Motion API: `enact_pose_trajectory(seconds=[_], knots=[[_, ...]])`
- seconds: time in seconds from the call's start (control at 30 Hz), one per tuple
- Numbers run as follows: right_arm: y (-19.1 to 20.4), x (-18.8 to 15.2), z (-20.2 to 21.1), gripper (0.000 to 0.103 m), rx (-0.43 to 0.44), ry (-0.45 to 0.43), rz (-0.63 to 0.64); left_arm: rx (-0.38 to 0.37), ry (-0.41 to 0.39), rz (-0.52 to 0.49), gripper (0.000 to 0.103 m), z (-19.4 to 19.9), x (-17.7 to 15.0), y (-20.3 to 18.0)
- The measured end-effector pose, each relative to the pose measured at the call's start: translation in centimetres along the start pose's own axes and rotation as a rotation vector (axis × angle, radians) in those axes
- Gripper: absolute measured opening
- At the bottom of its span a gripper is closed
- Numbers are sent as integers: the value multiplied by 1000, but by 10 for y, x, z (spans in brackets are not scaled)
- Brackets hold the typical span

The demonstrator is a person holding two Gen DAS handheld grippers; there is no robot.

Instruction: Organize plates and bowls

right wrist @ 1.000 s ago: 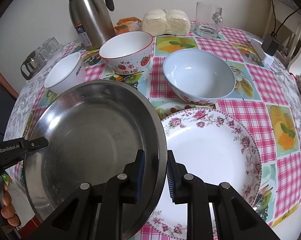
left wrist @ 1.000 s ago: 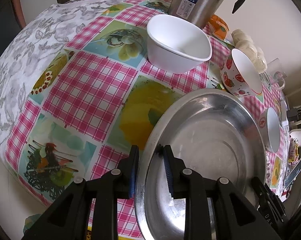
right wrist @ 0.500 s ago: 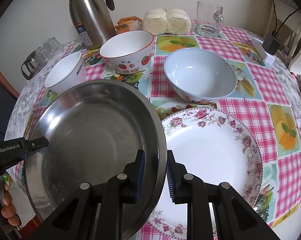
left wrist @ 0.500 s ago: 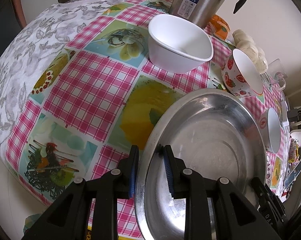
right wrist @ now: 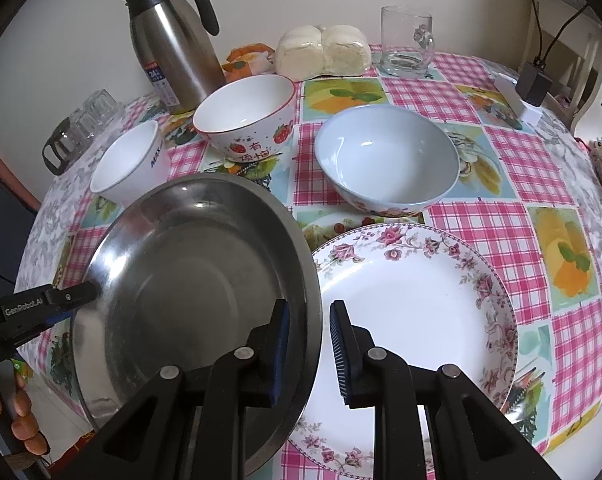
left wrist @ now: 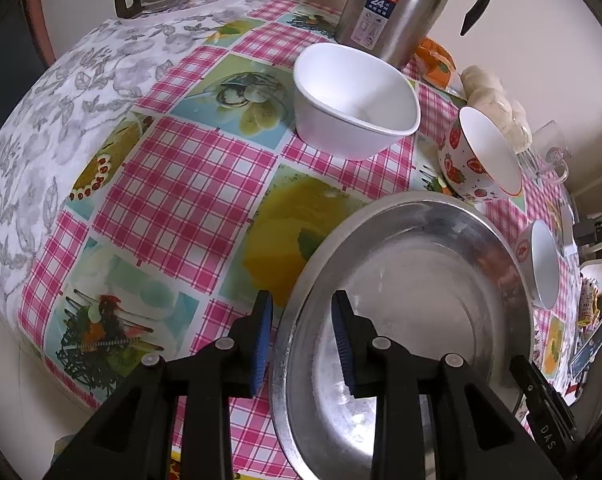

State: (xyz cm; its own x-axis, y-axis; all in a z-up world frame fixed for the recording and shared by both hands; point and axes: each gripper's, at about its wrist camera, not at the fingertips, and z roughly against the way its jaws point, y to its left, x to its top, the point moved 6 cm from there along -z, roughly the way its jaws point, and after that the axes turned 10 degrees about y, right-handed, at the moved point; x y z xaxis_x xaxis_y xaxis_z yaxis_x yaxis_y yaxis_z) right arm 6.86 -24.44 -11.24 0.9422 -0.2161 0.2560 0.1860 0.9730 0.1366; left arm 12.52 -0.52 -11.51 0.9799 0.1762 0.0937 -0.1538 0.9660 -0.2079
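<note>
I hold a steel plate (right wrist: 189, 280) between both grippers above the table (left wrist: 173, 184). The left gripper (left wrist: 301, 336) straddles the plate's near-left rim. Its jaws have just been opening, and a gap shows between each blue pad and the metal, so the pads do not press on the rim. The right gripper (right wrist: 307, 344) straddles the opposite rim, one pad inside the plate and one outside. In the right wrist view its pads sit close against the rim; I read this as a clamp on the steel plate.

The plate tilts and overlaps the left edge of a floral plate (right wrist: 413, 312), which lies flat on the checked cloth. Whether the two plates touch, I cannot tell.

Behind the plates stand three bowls:
- a plain white bowl (left wrist: 353, 104) at the left, just beside a steel thermos jug (right wrist: 173, 48);
- a strawberry bowl (right wrist: 245, 116) in the middle;
- a pale blue bowl (right wrist: 385, 160) at the right, just behind the floral plate.

A glass mug (right wrist: 407, 42) and wrapped buns (right wrist: 323, 52) stand at the far edge. A hand (right wrist: 17, 412) grips the left gripper's handle at the lower left of the right wrist view.
</note>
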Motion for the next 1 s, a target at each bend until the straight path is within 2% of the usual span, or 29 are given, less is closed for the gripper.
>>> enact_pose_trajectory(seconds=[0.1, 0.2, 0.43, 0.87, 0.9, 0.97, 1.0], knots=[[0, 0, 0, 24, -1, -2, -1, 4, -5, -1, 31, 2, 0, 0], [1, 0, 1, 25, 3, -4, 4, 8, -9, -3, 38, 3, 0, 0], [8, -1, -1, 27, -16, -2, 36, 23, -16, -10, 38, 4, 0, 0], [4, 3, -2, 28, -3, -6, 11, 56, -31, -16, 39, 6, 1, 2], [3, 4, 0, 31, -9, -12, 6, 65, -39, -21, 42, 8, 1, 1], [0, 5, 4, 34, -6, -26, -5, 67, -48, -27, 58, 10, 1, 0], [-1, 5, 7, 40, -2, -35, -11, 69, -54, -32, 61, 11, 1, -2]])
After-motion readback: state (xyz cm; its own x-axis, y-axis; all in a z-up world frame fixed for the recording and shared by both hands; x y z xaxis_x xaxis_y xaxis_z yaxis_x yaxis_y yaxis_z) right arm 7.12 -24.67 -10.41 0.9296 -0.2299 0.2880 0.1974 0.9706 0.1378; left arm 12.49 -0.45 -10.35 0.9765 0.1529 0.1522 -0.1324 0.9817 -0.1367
